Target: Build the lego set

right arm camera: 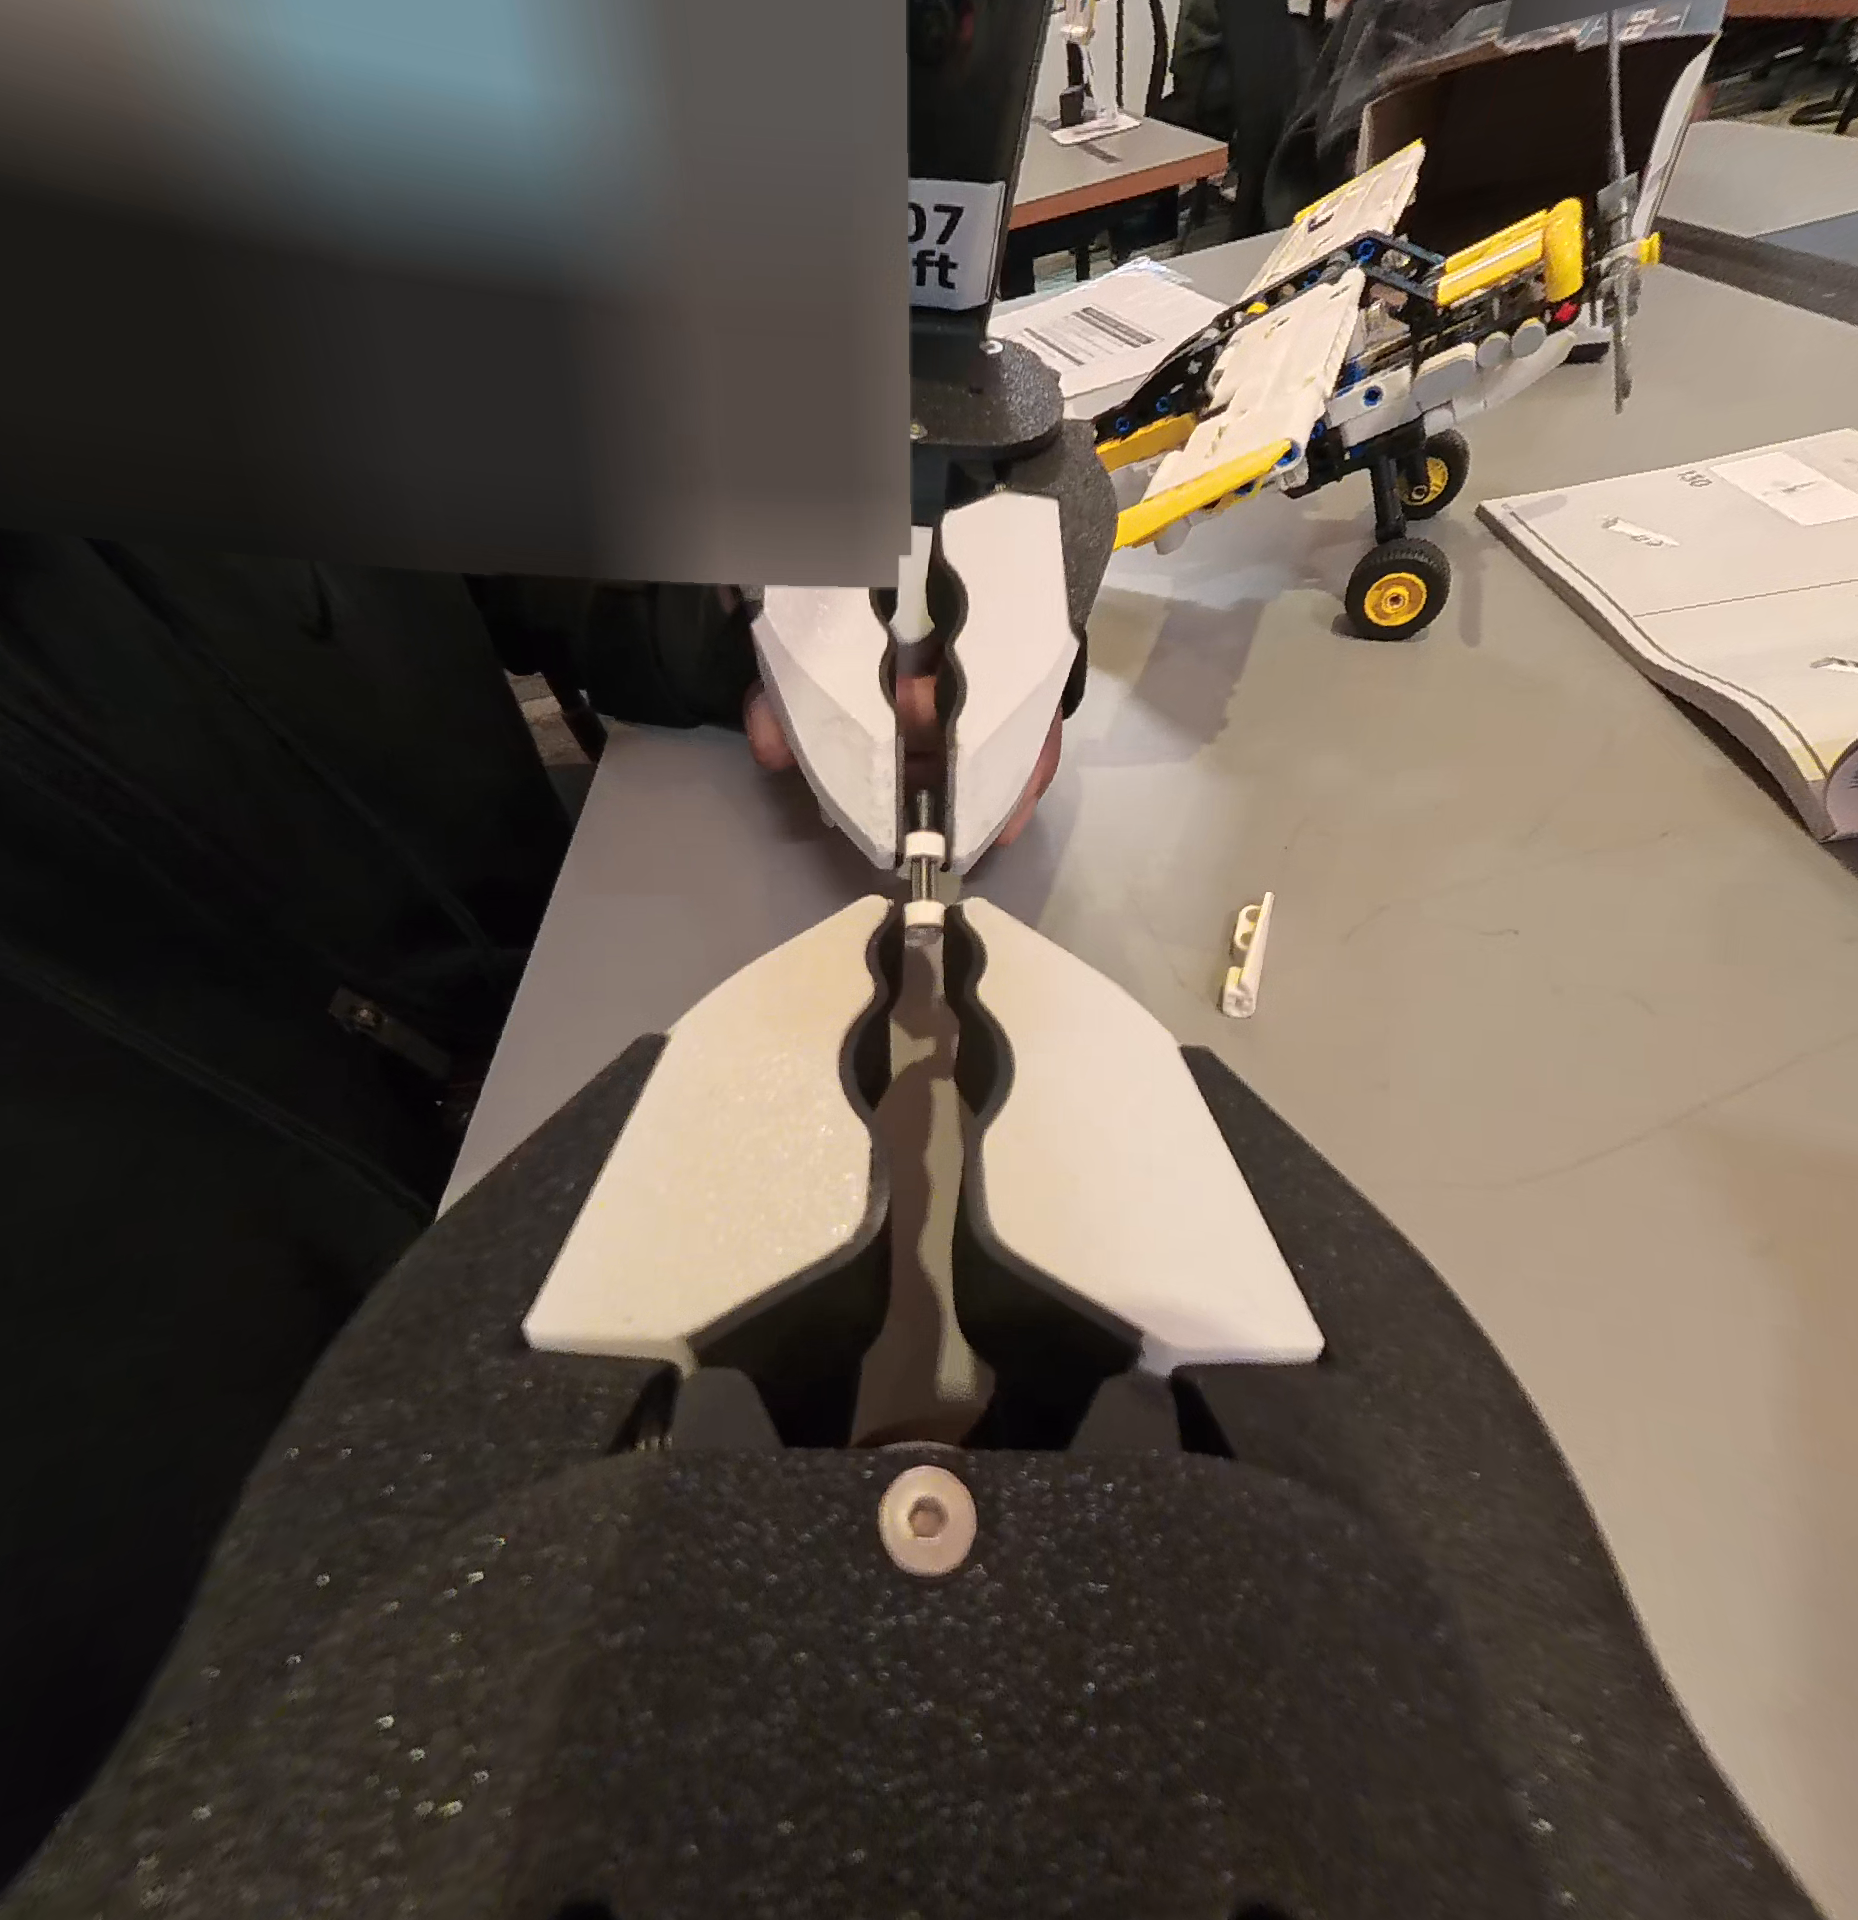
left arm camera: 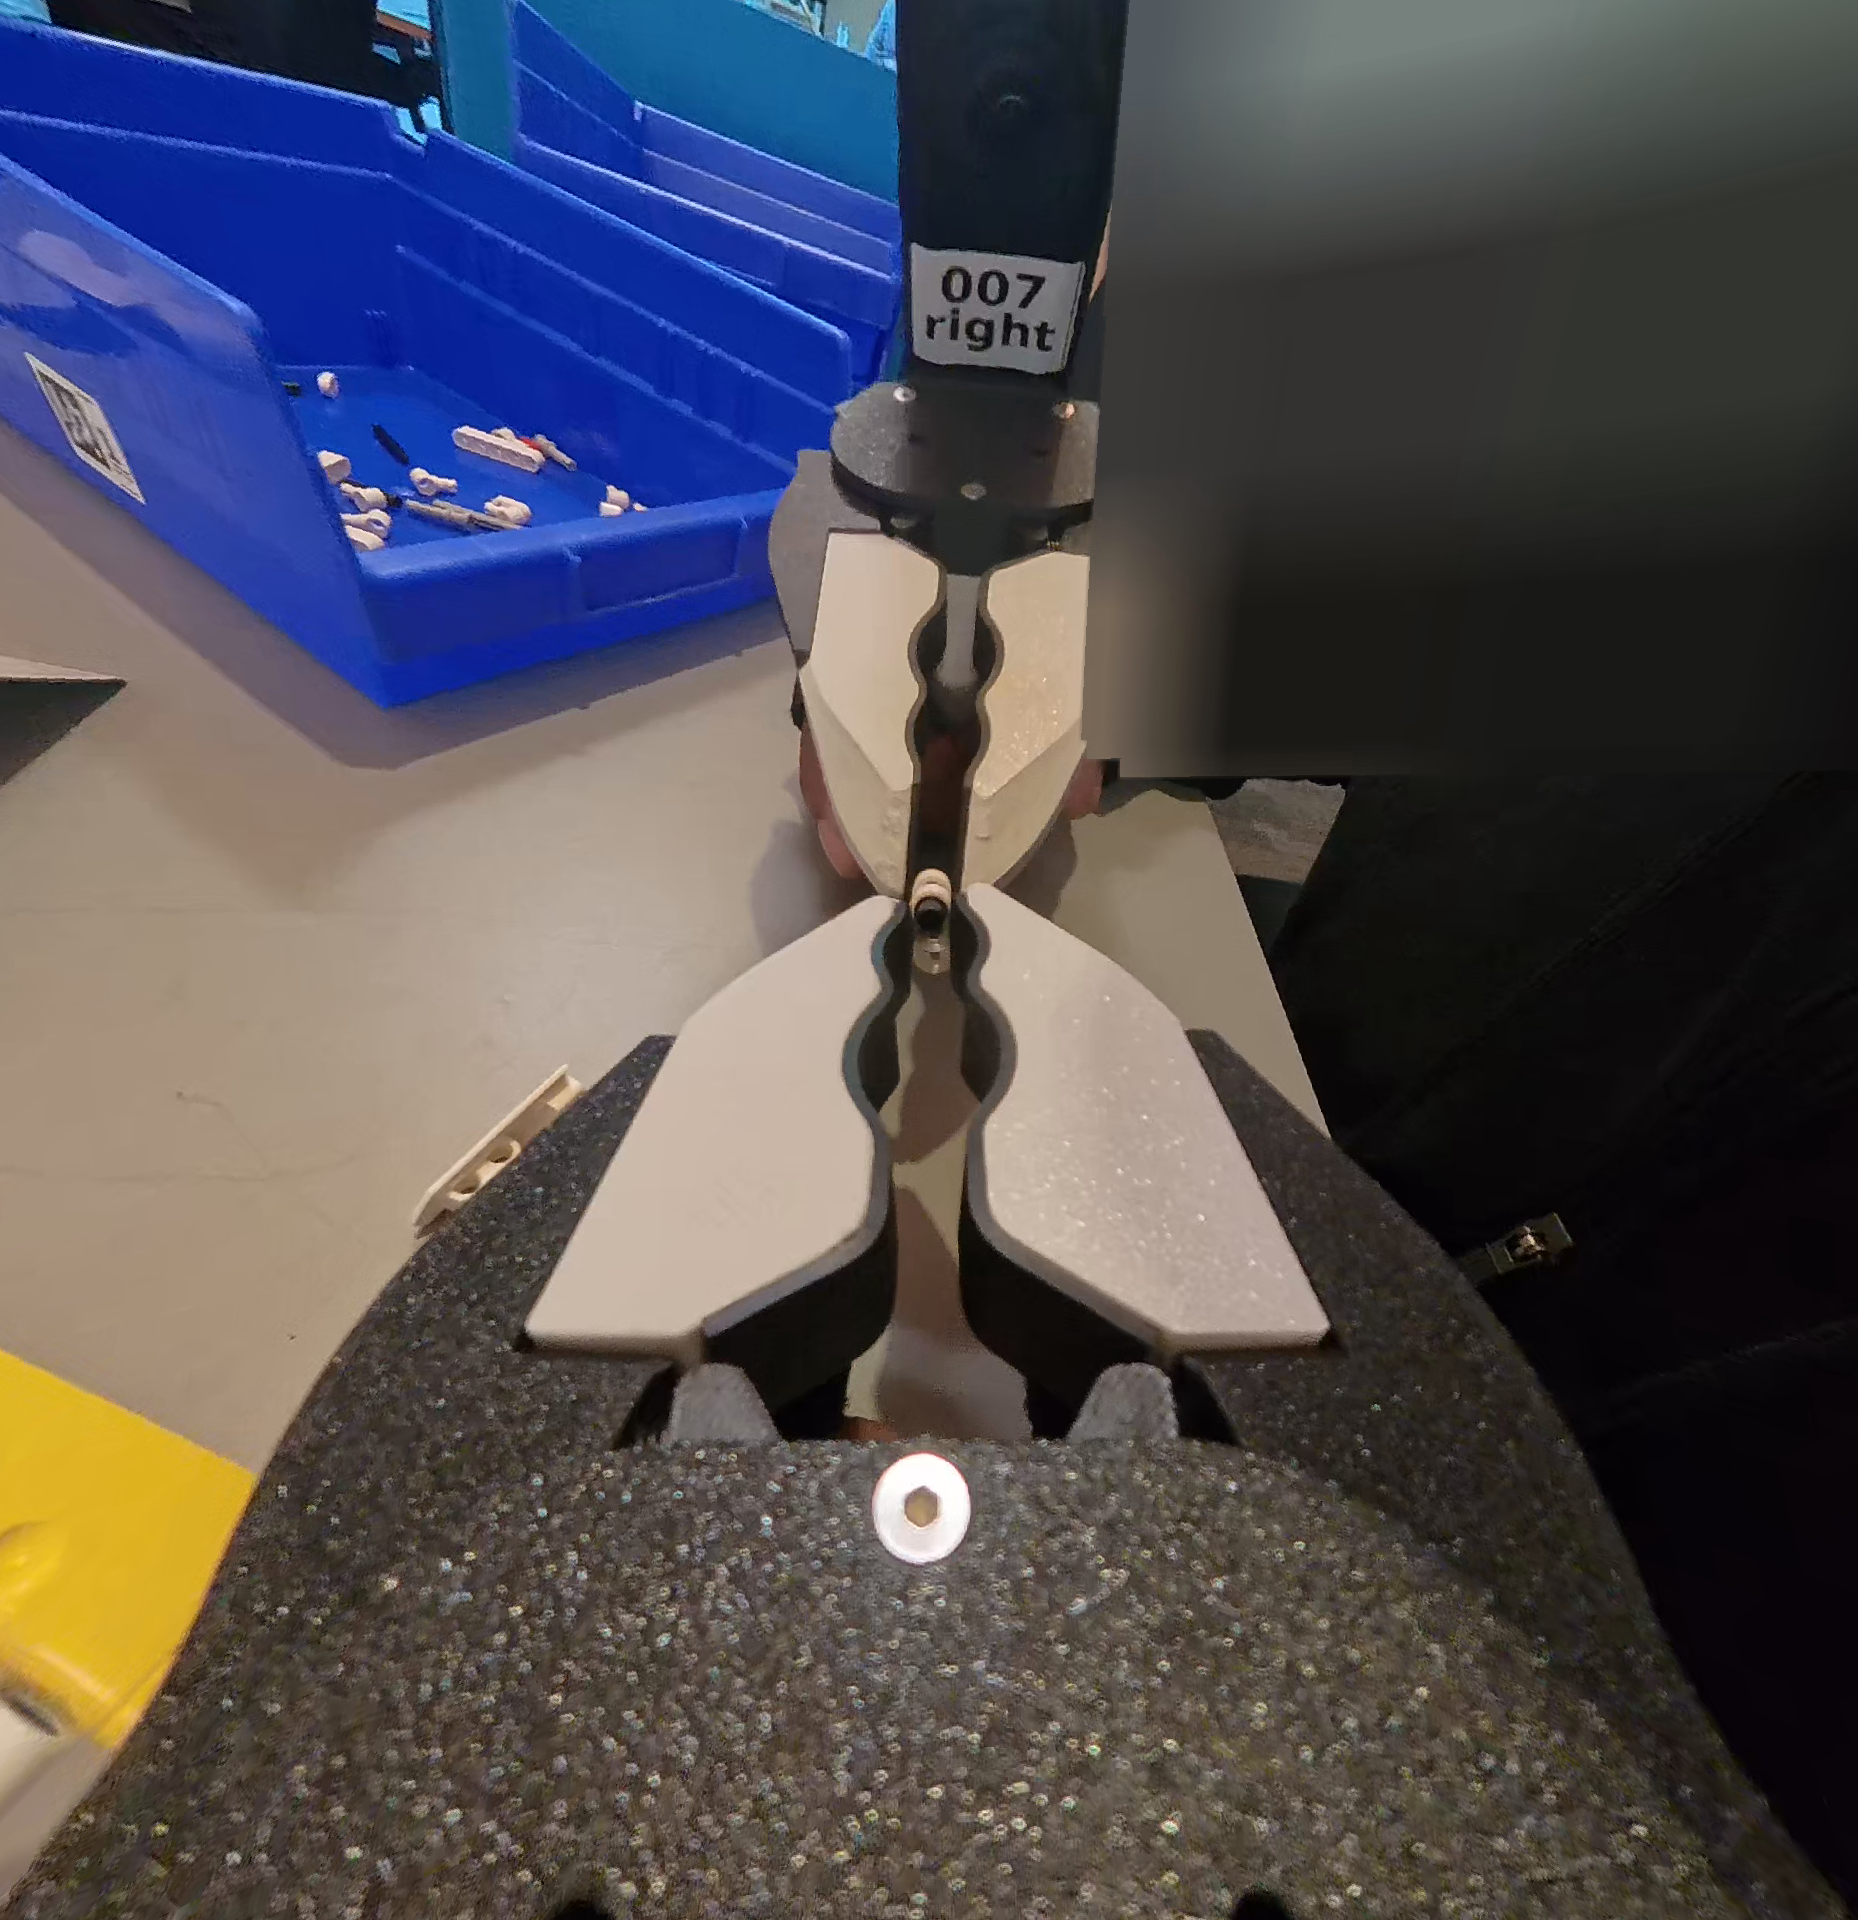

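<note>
A large blurred patch covers the upper right of the left wrist view and the upper left of the right wrist view, so whatever lies behind it cannot be told. In the left wrist view a yellow object [left arm camera: 83,1507] at the near left is cut off by the frame and too blurred to name. Far left, blue bins [left arm camera: 405,343] stand on the grey desk [left arm camera: 385,935]; the nearest holds small pale parts [left arm camera: 457,478] too tiny to make out singly. A white beam piece [left arm camera: 499,1148] lies half hidden under the left claw's black body.

The left claw [left arm camera: 930,920] and the right claw [right arm camera: 923,920] meet tip to tip over the desk's near edge. Each is nearly closed, its tips pinched on a small white bush [right arm camera: 923,844] for the left and a second white bush [right arm camera: 923,914] for the right. Both sit on one thin grey axle [right arm camera: 922,881], which spans the narrow gap between the two claws. In the left wrist view the axle is seen end-on and hard to read. Fingers of the hand behind each claw show only in part.

To the right in the right wrist view, a small white panel piece [right arm camera: 1249,956] lies alone on open desk. Farther off stand a yellow and white model plane [right arm camera: 1351,343], its propeller near the frame's top, and an open booklet [right arm camera: 1735,603] cut off at the right edge. Open desk lies between these and the claws
</note>
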Demonstrator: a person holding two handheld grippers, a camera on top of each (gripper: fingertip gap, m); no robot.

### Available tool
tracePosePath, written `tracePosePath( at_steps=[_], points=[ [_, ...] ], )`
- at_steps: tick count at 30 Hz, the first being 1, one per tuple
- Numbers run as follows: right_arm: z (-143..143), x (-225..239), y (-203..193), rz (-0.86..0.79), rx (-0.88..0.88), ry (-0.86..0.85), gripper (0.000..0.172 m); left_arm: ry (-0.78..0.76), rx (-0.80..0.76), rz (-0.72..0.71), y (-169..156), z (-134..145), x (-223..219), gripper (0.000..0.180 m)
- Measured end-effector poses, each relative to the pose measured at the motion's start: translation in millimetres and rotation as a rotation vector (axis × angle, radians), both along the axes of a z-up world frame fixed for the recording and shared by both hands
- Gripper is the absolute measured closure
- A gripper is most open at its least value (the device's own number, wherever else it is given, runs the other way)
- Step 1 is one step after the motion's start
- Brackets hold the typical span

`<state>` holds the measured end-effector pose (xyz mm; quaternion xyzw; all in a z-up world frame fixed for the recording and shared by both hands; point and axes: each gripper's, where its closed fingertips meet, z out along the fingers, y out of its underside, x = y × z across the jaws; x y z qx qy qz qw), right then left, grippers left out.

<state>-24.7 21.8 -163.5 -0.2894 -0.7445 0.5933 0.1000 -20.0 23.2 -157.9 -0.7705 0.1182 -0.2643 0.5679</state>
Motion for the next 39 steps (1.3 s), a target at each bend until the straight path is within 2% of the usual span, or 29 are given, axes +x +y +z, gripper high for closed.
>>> tracePosePath(
  at_steps=[4, 8, 16, 39],
  points=[
    [7, -6, 4, -0.041, -0.077, -0.026, 0.164, -0.042, 0.038, 0.041, 3, 7, -6, 0.174],
    [7, -6, 2, -0.042, -0.081, -0.032, 0.163, -0.1, 0.077, 0.05, 3, 16, -8, 0.174],
    [16, -6, 3, -0.041, -0.152, -0.023, 0.162, -0.088, 0.084, 0.043, 3, 15, -6, 0.174],
    [4, 4, -6, 0.038, -0.049, -0.025, 0.165, -0.029, 0.006, -0.033, 0, 2, 8, 0.174]
  ],
)
